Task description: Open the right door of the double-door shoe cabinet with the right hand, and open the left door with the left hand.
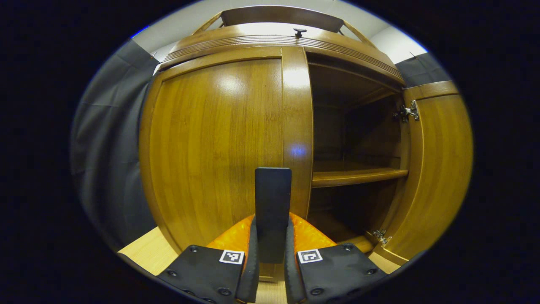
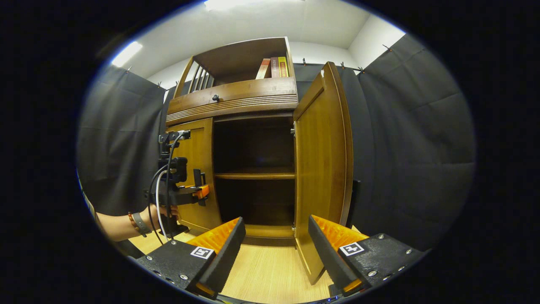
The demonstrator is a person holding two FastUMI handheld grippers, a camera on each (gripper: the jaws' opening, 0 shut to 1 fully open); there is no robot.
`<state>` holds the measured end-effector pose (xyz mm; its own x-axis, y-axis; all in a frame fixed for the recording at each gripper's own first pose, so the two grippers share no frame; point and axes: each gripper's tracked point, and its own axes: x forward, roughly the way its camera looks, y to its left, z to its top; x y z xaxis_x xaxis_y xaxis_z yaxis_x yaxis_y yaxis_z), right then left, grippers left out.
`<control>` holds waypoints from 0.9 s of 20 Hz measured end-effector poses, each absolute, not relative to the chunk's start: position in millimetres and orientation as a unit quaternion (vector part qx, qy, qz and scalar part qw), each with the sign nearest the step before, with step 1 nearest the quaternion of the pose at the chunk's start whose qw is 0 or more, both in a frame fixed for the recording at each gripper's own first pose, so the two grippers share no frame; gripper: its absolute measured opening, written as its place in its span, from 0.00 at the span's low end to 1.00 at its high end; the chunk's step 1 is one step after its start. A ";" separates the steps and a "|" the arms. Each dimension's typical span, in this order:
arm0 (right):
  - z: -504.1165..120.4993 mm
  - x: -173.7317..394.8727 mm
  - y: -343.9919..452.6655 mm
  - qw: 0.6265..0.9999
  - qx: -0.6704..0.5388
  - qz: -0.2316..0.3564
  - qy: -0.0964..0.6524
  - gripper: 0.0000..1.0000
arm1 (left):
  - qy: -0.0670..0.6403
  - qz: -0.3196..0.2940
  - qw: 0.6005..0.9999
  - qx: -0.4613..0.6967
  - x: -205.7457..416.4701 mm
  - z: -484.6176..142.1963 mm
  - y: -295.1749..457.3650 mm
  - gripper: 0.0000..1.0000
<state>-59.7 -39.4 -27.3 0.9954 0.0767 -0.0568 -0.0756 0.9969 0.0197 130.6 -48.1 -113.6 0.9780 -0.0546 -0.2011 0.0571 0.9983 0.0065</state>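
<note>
The left gripper has its fingers closed on a flat handle. A hand holds it level. The right gripper hangs with fingers spread wide.

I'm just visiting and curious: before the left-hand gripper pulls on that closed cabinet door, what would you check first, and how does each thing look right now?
1. Right door swung open: ok.
2. Left door open: not ok, closed.
3. Left gripper clamped on the left door's handle: its fingers are closed on a dark upright piece at the door's edge; ok, as far as I can tell.
4. Right gripper released and clear of the right door: ok, open, holding nothing.
5. Floor in front free for the left door's swing: ok in the part visible.
</note>
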 end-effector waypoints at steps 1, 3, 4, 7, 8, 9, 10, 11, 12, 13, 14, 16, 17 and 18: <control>-28.6 -59.7 -38.0 0.999 0.009 0.040 0.030 0.93 | 0.101 -0.025 0.995 0.008 121.1 -111.6 -44.7 0.34; -30.2 -59.9 -34.3 0.998 0.007 0.045 0.032 0.93 | 0.102 -0.021 0.995 0.007 100.7 -107.1 -36.1 0.33; -30.9 -60.8 -31.7 0.998 0.007 0.047 0.033 0.93 | 0.103 -0.018 0.995 0.005 91.1 -104.4 -31.0 0.32; -32.8 -60.1 -21.6 0.998 0.009 0.058 0.034 0.93 | 0.107 -0.012 0.994 0.002 65.8 -100.7 -16.1 0.32; -33.4 -59.5 -17.8 0.998 0.008 0.061 0.034 0.93 | 0.107 -0.009 0.994 0.002 60.0 -99.2 -11.7 0.31; -34.3 -58.4 -15.0 0.997 0.007 0.063 0.034 0.93 | 0.107 -0.006 0.994 0.001 54.1 -97.7 -6.5 0.31; -34.5 -58.1 -12.0 0.997 0.007 0.066 0.034 0.93 | 0.105 0.000 0.994 0.000 49.6 -97.0 -3.3 0.31; -35.1 -58.0 -8.9 0.997 0.007 0.068 0.034 0.93 | 0.105 0.009 0.994 0.000 42.8 -96.1 3.4 0.30; -36.2 -57.2 -5.6 0.997 0.008 0.069 0.035 0.93 | 0.103 0.018 0.994 0.002 36.0 -95.2 9.9 0.30; -37.0 -55.4 -2.5 0.997 0.010 0.070 0.036 0.93 | 0.101 0.027 0.994 0.004 30.8 -93.9 16.1 0.31; -37.9 -55.6 0.6 0.997 0.013 0.072 0.036 0.93 | 0.100 0.036 0.994 0.007 24.5 -92.2 23.2 0.31; -37.2 -55.8 7.8 0.996 0.014 0.074 0.037 0.93 | 0.098 0.052 0.994 0.011 14.0 -90.4 35.1 0.31; -37.9 -56.7 10.4 0.996 0.012 0.074 0.039 0.92 | 0.098 0.057 0.993 0.017 9.3 -90.5 42.0 0.31; -38.7 -56.0 12.9 0.996 0.010 0.074 0.040 0.92 | 0.098 0.064 0.993 0.021 4.9 -89.6 49.0 0.31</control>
